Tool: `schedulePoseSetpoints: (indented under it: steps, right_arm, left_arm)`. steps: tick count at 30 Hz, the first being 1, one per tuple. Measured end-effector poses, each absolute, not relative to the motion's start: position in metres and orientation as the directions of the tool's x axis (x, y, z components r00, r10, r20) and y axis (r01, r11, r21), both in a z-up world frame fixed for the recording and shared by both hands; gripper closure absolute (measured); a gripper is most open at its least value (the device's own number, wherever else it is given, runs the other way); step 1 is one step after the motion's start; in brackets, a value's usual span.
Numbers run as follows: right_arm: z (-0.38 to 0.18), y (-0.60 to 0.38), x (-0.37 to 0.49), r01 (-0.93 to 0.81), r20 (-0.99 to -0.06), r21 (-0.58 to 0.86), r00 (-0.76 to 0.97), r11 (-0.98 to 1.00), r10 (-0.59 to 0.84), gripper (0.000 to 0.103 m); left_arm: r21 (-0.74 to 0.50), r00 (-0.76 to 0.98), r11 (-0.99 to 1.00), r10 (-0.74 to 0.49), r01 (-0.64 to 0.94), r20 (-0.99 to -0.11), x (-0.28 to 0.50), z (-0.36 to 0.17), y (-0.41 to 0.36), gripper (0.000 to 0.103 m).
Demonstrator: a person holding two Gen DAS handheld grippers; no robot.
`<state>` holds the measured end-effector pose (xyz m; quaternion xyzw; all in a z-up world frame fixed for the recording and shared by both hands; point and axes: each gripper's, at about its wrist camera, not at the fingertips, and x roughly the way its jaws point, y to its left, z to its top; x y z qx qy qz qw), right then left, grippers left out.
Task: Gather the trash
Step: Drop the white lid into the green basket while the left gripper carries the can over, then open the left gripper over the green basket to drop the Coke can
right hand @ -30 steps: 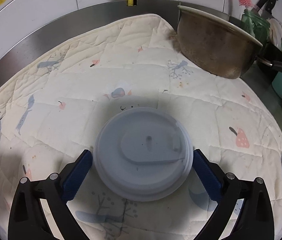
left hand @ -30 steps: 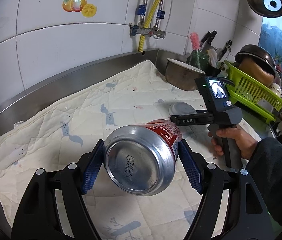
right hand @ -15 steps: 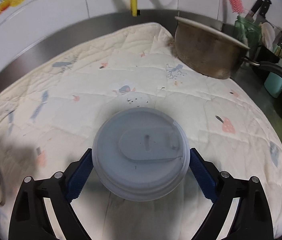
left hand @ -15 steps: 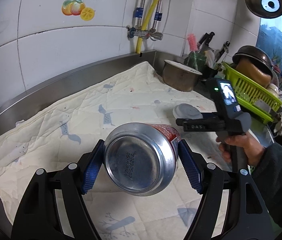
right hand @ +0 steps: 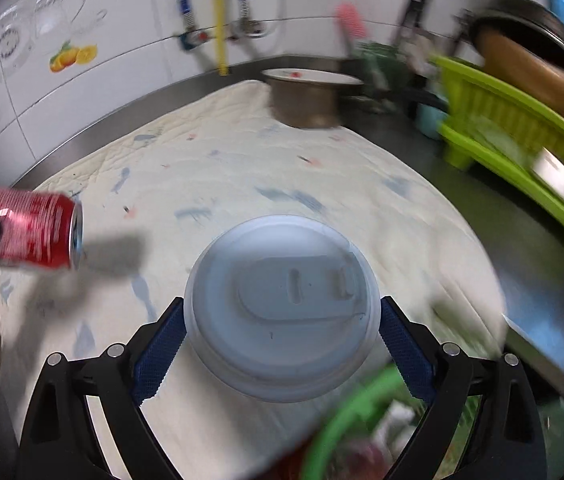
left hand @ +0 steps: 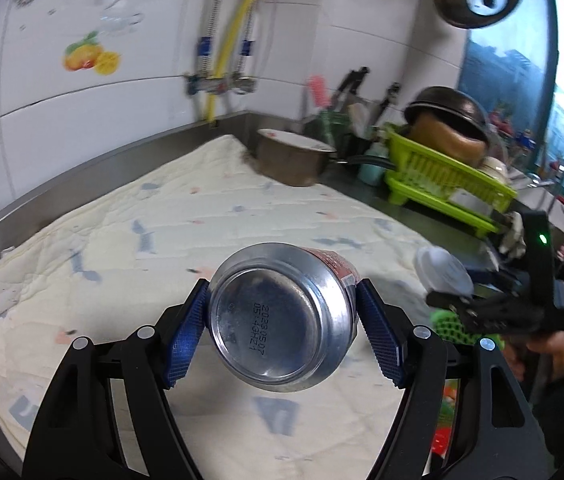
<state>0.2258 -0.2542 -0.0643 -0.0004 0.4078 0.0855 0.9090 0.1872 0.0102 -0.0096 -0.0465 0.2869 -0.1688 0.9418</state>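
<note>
Left hand-held gripper (left hand: 282, 322) is pinching the red can (left hand: 282, 316) above the quilted cloth (left hand: 162, 216); right hand-held gripper (right hand: 282, 334) is clamping the white lid (right hand: 282, 308) over a green bin rim (right hand: 346, 420), near the counter (right hand: 522, 240) edge, pot (right hand: 306, 100) and dish rack (right hand: 522, 136) beyond.

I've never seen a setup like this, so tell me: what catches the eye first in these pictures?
A red soda can, shiny base toward the camera, sits clamped in the left gripper above a pale quilted cloth. The right gripper grips a round white plastic lid over the same cloth, with a green bin rim just below. A lime-green dish rack stands at right.
</note>
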Motion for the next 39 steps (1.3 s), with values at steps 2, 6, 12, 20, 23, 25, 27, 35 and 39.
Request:
schedulePoseSetpoints:
  steps: [2,6,12,20,23,25,27,35,39]
  right_arm:
    - [-0.068,-0.283,0.196,-0.103,-0.750,0.067,0.651,0.992,0.118,0.013]
    - [-0.084,-0.328,0.153,-0.020,-0.780,0.052,0.623,0.998,0.053,0.012]
    - [-0.116,-0.372,0.107,0.085,-0.815,0.062,0.579,0.994,0.002,0.012]
    - [-0.132,-0.409,0.085,0.156,-0.822,0.107,0.570,0.982,-0.002,0.010]
    - [-0.131,-0.417,0.078,0.163,-0.815,0.121,0.579,0.979,0.004,0.010]
    - [-0.128,-0.419,0.072,0.165,-0.806,0.126,0.592,0.978,0.003,0.010]
    - [-0.126,-0.419,0.069,0.166,-0.801,0.129,0.598,0.978,0.005,0.010]
    - [-0.108,-0.407,0.047,0.148,-0.765,0.042,0.641,0.988,-0.064,0.010]
    - [-0.099,-0.399,0.038,0.145,-0.745,0.002,0.660,0.989,-0.096,0.010]
  left_arm:
    - [-0.191,0.766,0.926,-0.377,0.326,-0.520,0.180,-0.008,-0.007,0.031]
    - [-0.188,0.736,0.899,-0.433,0.395,-0.520,0.165,-0.005,-0.047,0.031]
    - [-0.196,0.674,0.850,-0.512,0.490,-0.532,0.148,-0.011,-0.112,0.031]
    - [-0.185,0.613,0.809,-0.551,0.557,-0.566,0.137,-0.019,-0.169,0.031]
    - [-0.180,0.596,0.800,-0.557,0.573,-0.579,0.135,-0.023,-0.186,0.031]
    - [-0.179,0.585,0.792,-0.564,0.584,-0.582,0.135,-0.025,-0.197,0.031]
    - [-0.176,0.578,0.786,-0.567,0.593,-0.587,0.136,-0.026,-0.206,0.031]
    - [-0.171,0.533,0.772,-0.563,0.613,-0.632,0.145,-0.042,-0.244,0.031]
    - [-0.165,0.512,0.765,-0.558,0.623,-0.653,0.149,-0.050,-0.262,0.031]
